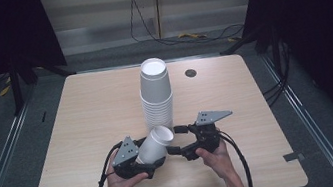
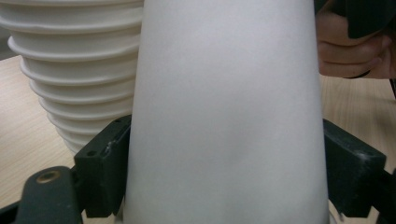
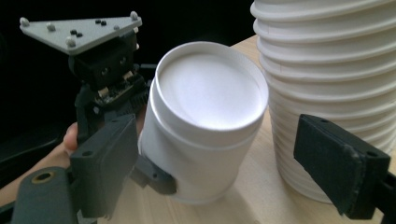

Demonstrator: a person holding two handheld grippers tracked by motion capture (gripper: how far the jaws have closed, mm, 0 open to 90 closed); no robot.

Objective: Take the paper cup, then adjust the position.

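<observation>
A pale wooden table [image 1: 85, 136] stands in a dark-curtained room, with cables on the floor beyond it. At the table's centre rises a tall stack of white paper cups [image 1: 156, 95], upside down, bases up. At about six o'clock from the stack, just beside its foot, the left gripper [image 1: 153, 157] is clamped on a single white cup [image 1: 155, 145], tilted with its flat base toward one o'clock; nothing can be seen inside it or inside the nested cups. The right gripper [image 1: 178, 140], at about three o'clock from that cup, has its jaws spread wide around the cup's base end, gripping nothing. The step in hand looks like a hand-over or two-handed handling of the single cup; next, the right jaws would need to close gently on the thin wall without crushing it.
</observation>
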